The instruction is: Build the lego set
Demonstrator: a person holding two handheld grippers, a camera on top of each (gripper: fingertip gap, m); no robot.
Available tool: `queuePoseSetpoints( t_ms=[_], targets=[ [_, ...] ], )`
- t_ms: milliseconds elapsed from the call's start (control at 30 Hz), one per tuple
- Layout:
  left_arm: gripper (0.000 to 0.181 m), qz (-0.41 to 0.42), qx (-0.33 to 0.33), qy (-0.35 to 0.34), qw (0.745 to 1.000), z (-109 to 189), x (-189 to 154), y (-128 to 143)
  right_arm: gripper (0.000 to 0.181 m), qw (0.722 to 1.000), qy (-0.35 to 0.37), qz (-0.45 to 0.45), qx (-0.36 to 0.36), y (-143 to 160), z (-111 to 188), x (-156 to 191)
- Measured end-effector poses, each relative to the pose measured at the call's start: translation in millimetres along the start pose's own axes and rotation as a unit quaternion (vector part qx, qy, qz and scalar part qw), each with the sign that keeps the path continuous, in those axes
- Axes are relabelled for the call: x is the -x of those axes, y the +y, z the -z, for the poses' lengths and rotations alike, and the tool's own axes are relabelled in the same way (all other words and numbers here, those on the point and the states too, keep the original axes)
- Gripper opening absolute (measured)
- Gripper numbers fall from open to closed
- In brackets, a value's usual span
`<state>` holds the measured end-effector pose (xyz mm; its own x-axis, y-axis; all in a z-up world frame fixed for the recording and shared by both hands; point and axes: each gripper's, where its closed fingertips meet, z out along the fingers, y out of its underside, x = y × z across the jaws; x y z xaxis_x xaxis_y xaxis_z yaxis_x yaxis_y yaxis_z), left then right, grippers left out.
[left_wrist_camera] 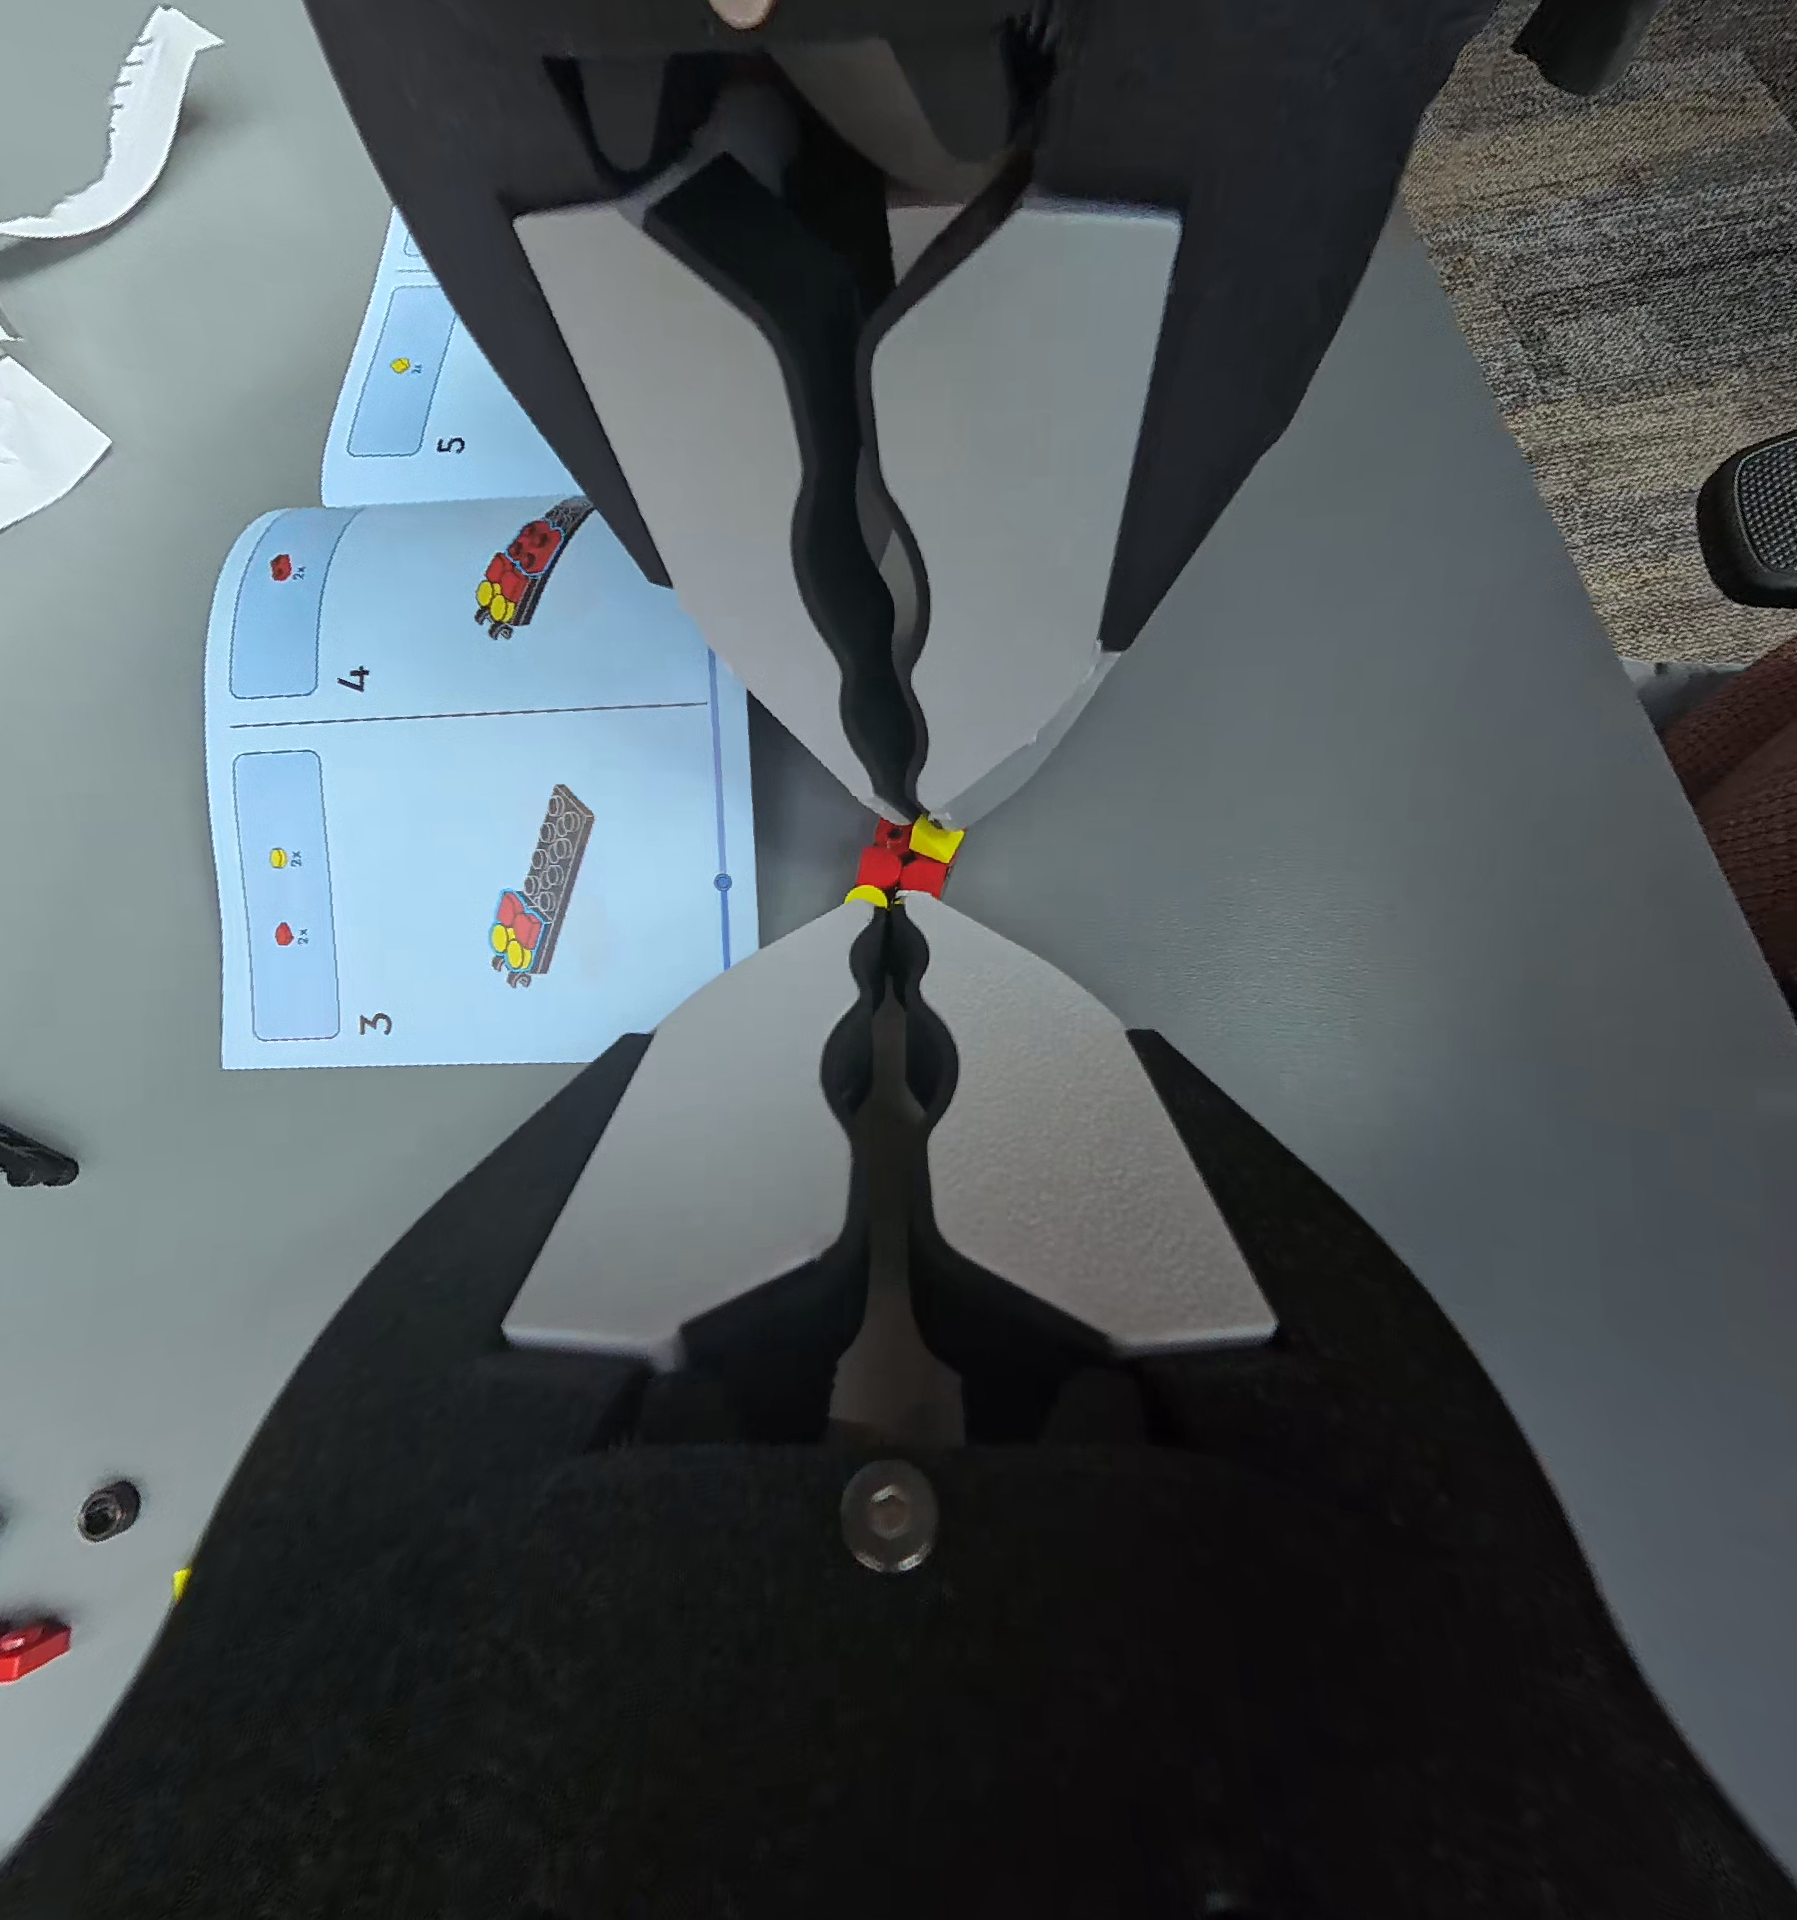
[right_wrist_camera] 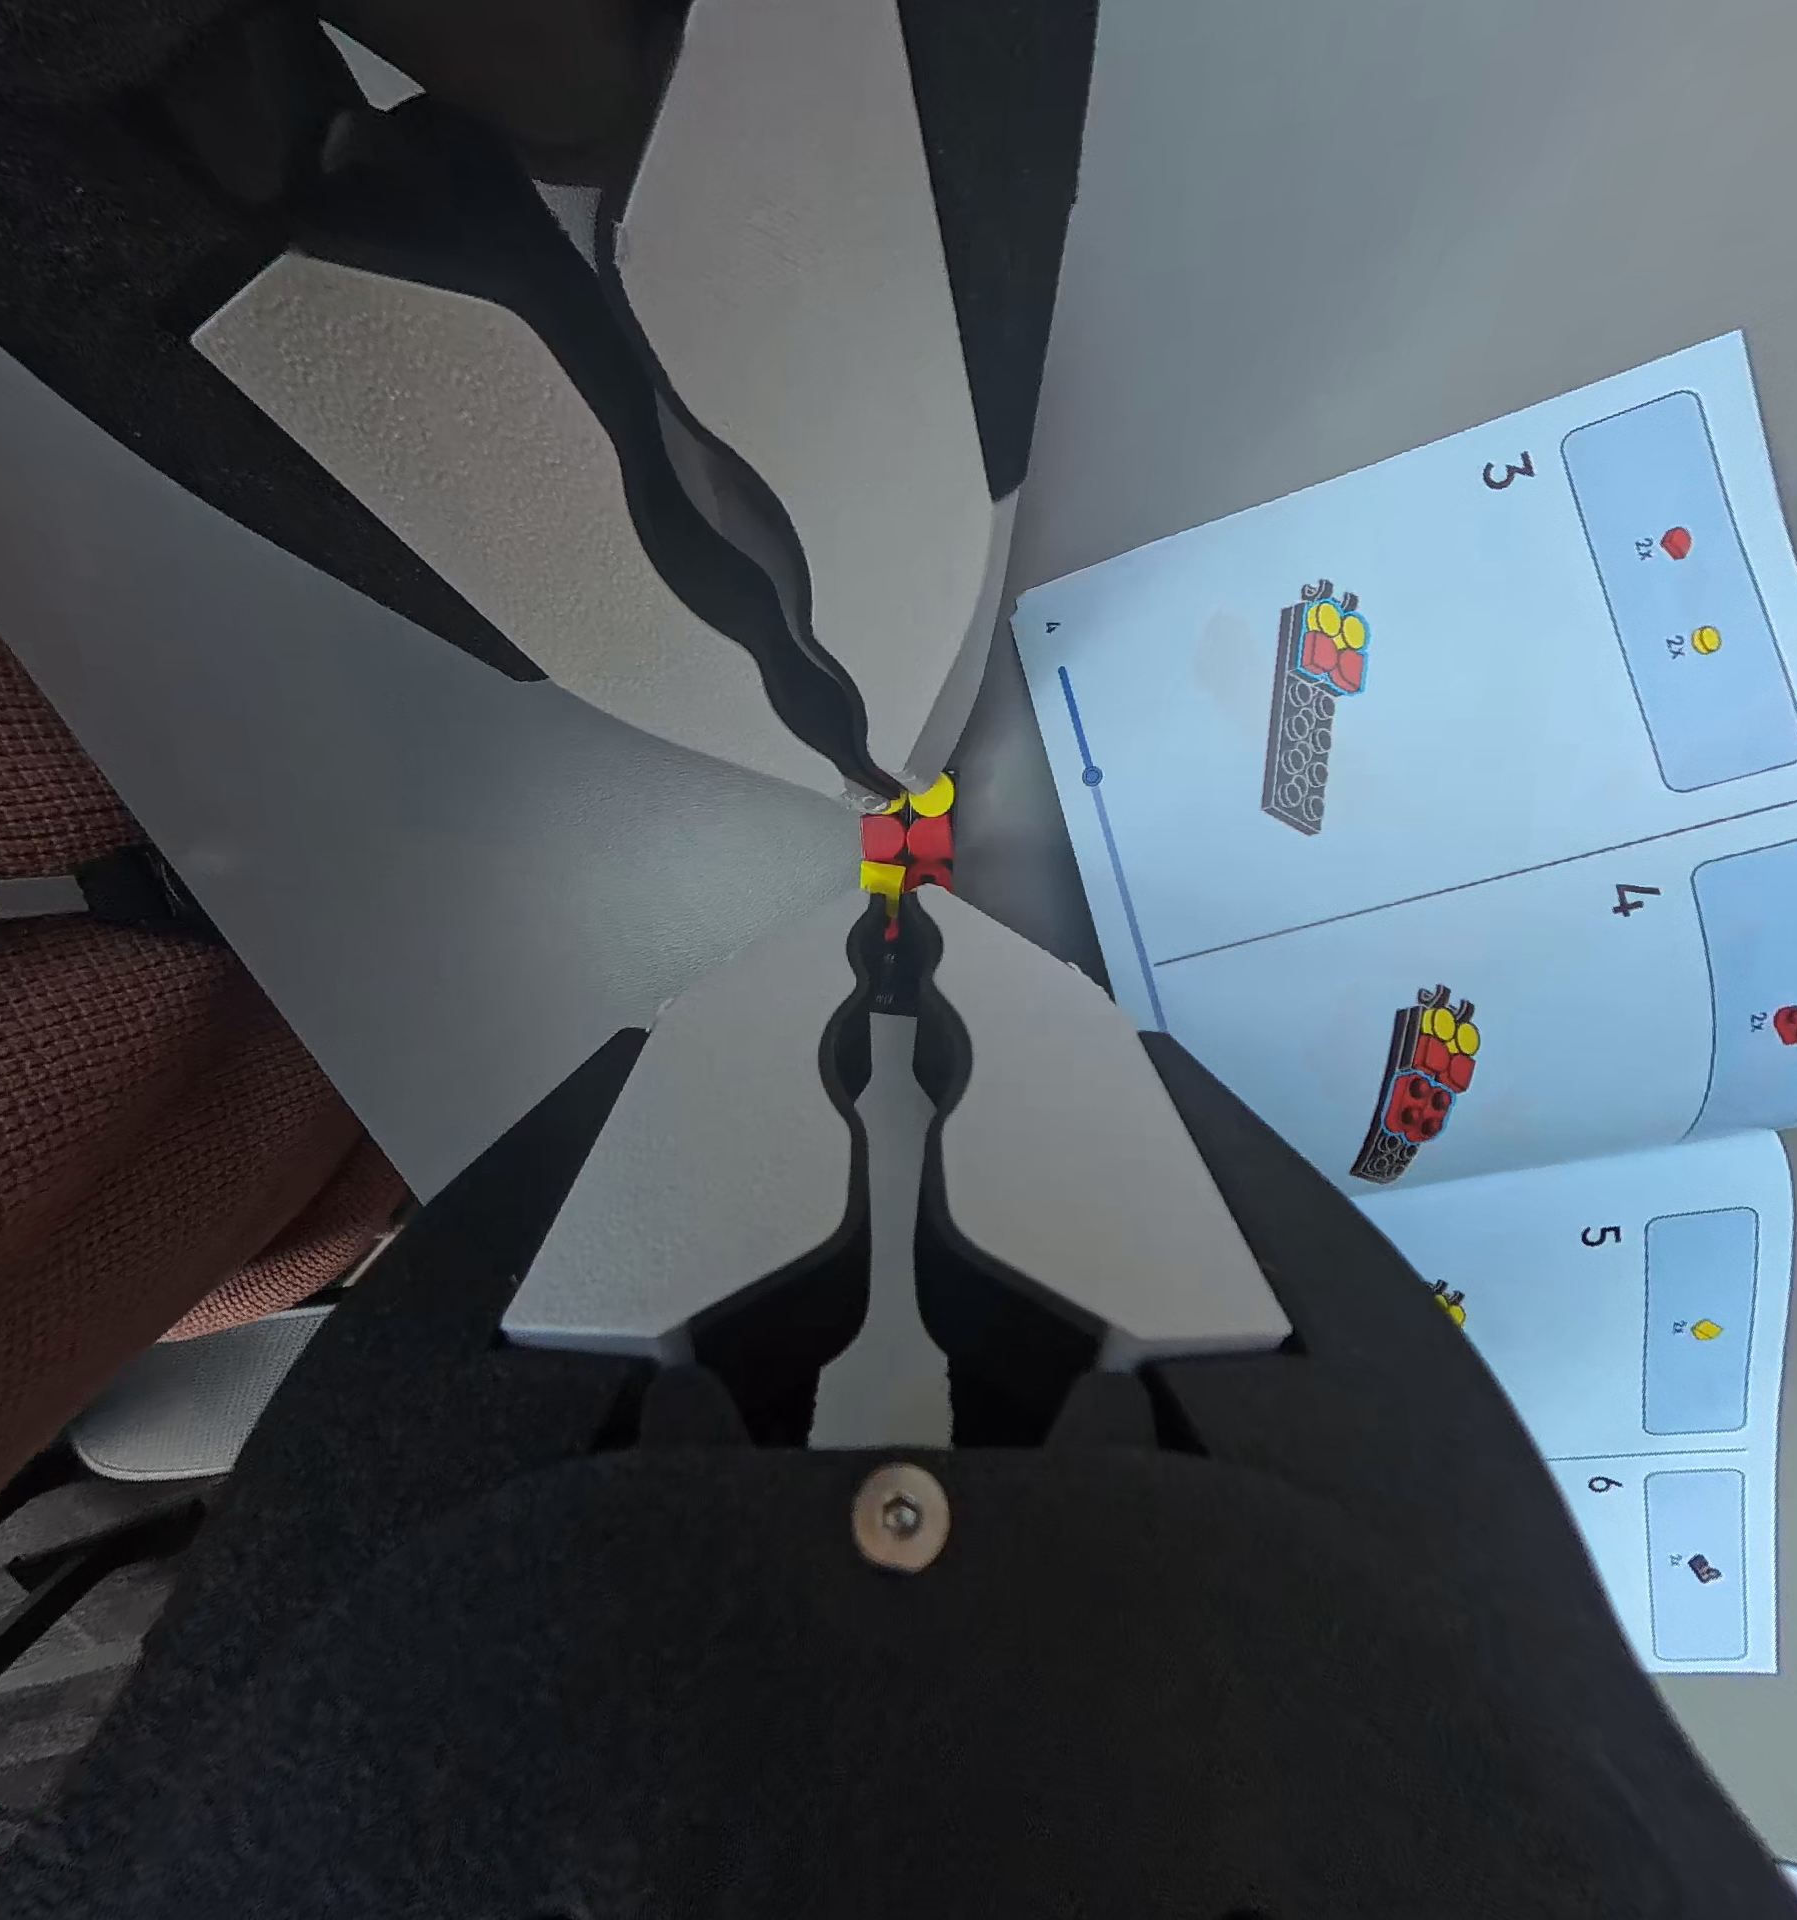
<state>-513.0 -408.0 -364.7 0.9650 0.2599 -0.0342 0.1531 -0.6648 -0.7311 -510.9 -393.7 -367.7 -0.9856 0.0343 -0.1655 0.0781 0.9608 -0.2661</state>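
A small lego assembly of red and yellow pieces on a dark plate is held above the grey table between both grippers. My left gripper comes from below in the left wrist view and is shut on one end. My right gripper comes from above and meets the other end, tip to tip. In the right wrist view the right gripper is shut on the assembly, with the dark plate showing between its fingers. The left gripper is opposite.
An open blue instruction booklet lies beside the grippers. Torn white paper, a black piece, a small round black piece and a red plate lie at the left. A chair armrest is beyond the table edge.
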Motion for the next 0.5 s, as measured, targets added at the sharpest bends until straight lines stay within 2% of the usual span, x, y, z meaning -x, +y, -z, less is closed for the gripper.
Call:
queuePoseSetpoints(
  t_ms=[33,500],
  targets=[
    [0.000,0.001,0.000,0.000,1.000,0.1,0.6,0.1,0.001,1.000,0.001,0.001,0.002,-0.2,0.0,-0.6],
    [0.000,0.000,-0.003,0.002,1.000,0.8,2.7,0.6,0.002,1.000,-0.007,0.005,0.010,-2.9,-0.8,-1.6]
  ],
)
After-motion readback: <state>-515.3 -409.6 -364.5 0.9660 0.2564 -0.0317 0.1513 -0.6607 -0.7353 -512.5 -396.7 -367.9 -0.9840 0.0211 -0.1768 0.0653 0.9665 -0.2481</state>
